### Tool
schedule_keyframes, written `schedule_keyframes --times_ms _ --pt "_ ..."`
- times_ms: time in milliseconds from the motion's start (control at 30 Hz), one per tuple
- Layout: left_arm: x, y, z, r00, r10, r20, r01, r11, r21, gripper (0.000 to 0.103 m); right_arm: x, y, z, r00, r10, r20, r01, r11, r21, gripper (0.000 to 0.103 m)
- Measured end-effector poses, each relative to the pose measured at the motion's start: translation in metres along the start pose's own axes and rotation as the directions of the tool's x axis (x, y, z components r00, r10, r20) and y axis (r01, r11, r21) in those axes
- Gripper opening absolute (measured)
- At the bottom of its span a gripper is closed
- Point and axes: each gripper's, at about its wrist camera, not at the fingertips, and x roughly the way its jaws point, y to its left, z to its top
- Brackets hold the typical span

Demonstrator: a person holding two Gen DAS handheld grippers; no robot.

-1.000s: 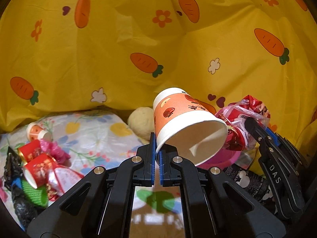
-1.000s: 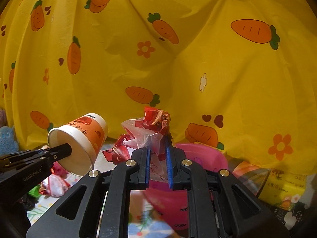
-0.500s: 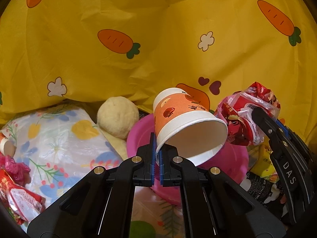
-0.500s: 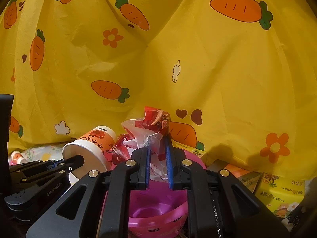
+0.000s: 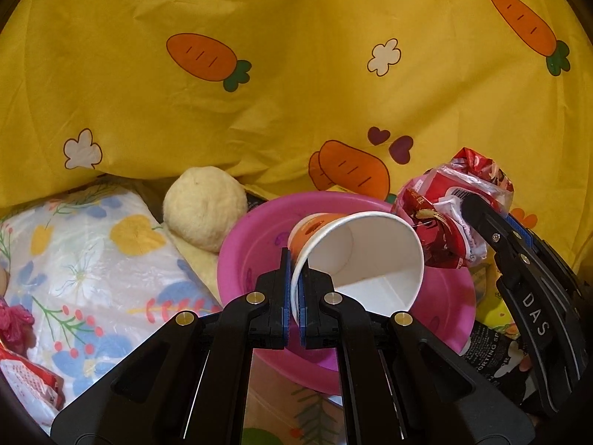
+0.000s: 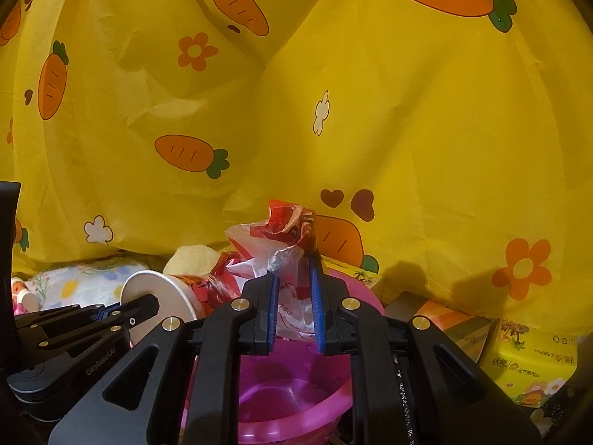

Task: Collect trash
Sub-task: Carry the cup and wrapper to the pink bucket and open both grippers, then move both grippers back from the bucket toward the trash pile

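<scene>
My left gripper [image 5: 294, 278] is shut on the rim of an orange and white paper cup [image 5: 355, 256], held tilted over the pink basin [image 5: 255, 237]. The cup also shows in the right wrist view [image 6: 159, 293]. My right gripper [image 6: 292, 285] is shut on a crumpled red and white plastic wrapper [image 6: 281, 241] above the same basin [image 6: 296, 404]. In the left wrist view the wrapper [image 5: 452, 218] hangs just right of the cup, over the basin's right rim.
A yellow carrot-print cloth [image 5: 259, 74] hangs behind everything. A cream plush ball [image 5: 204, 207] and a floral plastic pack [image 5: 92, 259] lie left of the basin. Tissue packs and boxes [image 6: 530, 367] sit to its right. More red wrappers [image 5: 22, 371] lie far left.
Both grippers have moved forward and down over the pink basin. The cup has tipped so its open mouth faces the left camera. Both grips still hold.
</scene>
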Motion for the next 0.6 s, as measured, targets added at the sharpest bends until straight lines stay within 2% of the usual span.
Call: schedule_keyframes --times_ms 133,233,300,367,433,500,600 --pt "0.005 0.004 0.0 1.0 -0.02 -0.019 0.019 1.0 -0.017 0.007 0.004 -0.001 0.0 1.0 0.0 -0.01 0.0 1.0 0.007 0.024" --pt "0.004 0.006 -0.001 1.0 -0.022 -0.019 0.022 1.0 -0.018 0.024 0.007 -0.003 -0.002 1.0 0.0 -0.022 0.0 1.0 0.012 0.028" --pt "-0.001 0.008 -0.001 1.0 -0.02 0.004 0.02 0.999 -0.028 0.054 0.006 -0.004 -0.003 1.0 -0.004 -0.023 0.004 1.0 0.015 0.031" --pt "-0.009 0.009 -0.001 0.999 -0.017 0.04 0.019 0.999 -0.035 0.067 0.003 -0.005 -0.003 1.0 -0.004 -0.021 0.005 1.0 0.02 0.04" --pt "-0.015 0.008 -0.001 0.998 0.004 0.059 -0.003 1.0 -0.026 0.072 0.0 -0.006 -0.004 1.0 -0.003 -0.015 0.003 1.0 0.023 0.052" --pt "-0.023 0.009 -0.002 0.996 0.036 0.08 -0.034 0.999 -0.017 0.08 -0.004 -0.006 -0.005 1.0 -0.002 -0.01 0.002 1.0 0.021 0.057" --pt "-0.037 0.012 -0.005 0.99 0.083 0.113 -0.081 0.997 -0.016 0.087 -0.012 -0.004 -0.006 1.0 0.003 -0.002 -0.003 1.0 0.02 0.069"
